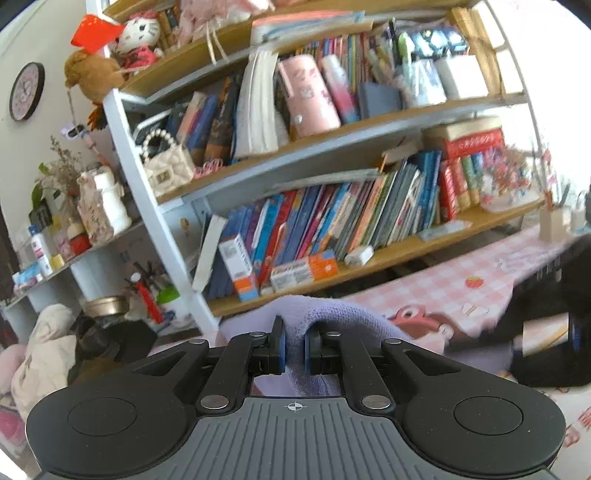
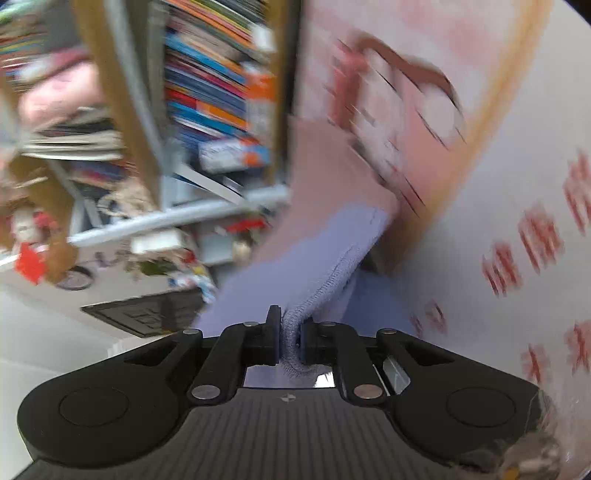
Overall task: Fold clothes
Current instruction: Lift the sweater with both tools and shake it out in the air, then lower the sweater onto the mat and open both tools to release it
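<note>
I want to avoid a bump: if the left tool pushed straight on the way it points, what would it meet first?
Past the lavender cloth it pinches, the left tool would probably meet the bookshelf's bottom row of books; depth is unclear.

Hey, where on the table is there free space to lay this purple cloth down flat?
Bare checked tablecloth lies between the bookshelf's bottom board and the lavender cloth. It is crowded at the far right corner by the pen holder.

Crammed bookshelf (image 1: 332,155) of leaning books (image 1: 332,225). Plush toys (image 1: 136,33) on top, quilted handbag (image 1: 168,166) below. Round clock (image 1: 26,91) on the wall. Pink checked cloth (image 1: 443,288) covering the bench.
</note>
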`<state>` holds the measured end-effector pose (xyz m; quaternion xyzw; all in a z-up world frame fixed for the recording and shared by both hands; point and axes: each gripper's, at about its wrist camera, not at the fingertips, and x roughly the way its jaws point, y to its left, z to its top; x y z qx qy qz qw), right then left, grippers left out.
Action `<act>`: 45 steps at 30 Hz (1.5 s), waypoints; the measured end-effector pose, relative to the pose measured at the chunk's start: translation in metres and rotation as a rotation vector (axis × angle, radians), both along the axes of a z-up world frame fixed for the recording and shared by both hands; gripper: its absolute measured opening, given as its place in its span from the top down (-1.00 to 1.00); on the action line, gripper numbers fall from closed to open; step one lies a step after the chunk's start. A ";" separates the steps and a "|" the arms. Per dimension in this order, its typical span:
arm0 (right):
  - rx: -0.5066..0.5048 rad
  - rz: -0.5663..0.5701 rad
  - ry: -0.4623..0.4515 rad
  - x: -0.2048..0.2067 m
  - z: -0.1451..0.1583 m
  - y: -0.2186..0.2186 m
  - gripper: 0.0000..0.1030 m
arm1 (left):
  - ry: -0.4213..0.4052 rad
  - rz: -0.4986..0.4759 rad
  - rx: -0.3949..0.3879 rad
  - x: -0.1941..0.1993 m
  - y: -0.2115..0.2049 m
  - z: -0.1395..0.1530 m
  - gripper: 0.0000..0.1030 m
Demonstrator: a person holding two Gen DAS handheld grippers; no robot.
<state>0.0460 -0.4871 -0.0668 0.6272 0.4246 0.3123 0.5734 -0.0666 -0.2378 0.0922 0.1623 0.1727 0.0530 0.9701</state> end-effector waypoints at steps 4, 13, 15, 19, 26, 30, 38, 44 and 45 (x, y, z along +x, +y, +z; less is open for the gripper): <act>0.059 -0.163 -0.263 0.013 0.067 -0.047 0.85 | -0.124 -0.143 -0.076 -0.009 -0.008 0.038 0.83; 0.143 -0.314 -0.954 0.015 0.255 -0.080 0.87 | -0.386 -0.591 -0.468 -0.040 -0.002 0.118 0.83; 0.111 -0.274 -1.006 0.021 0.270 -0.059 0.87 | -0.366 -0.578 -0.526 -0.034 0.010 0.115 0.83; -0.054 -0.169 -0.824 0.060 0.226 -0.009 0.87 | -0.156 -0.427 -0.535 -0.002 0.027 0.067 0.82; -0.427 -0.024 -0.456 0.093 0.093 0.084 0.87 | 0.271 -0.120 -0.423 0.044 0.059 -0.064 0.82; -0.459 0.012 -0.451 0.107 0.094 0.123 0.87 | 0.311 -0.065 -0.429 0.056 0.083 -0.081 0.82; -0.689 0.130 -0.581 0.104 0.108 0.196 0.29 | 0.367 -0.009 -0.435 0.078 0.115 -0.098 0.81; -0.783 0.140 -0.514 0.067 0.075 0.152 0.06 | 0.402 0.008 -0.460 0.085 0.128 -0.112 0.81; -0.803 0.142 -0.499 0.058 0.071 0.142 0.06 | 0.406 0.013 -0.468 0.084 0.130 -0.114 0.81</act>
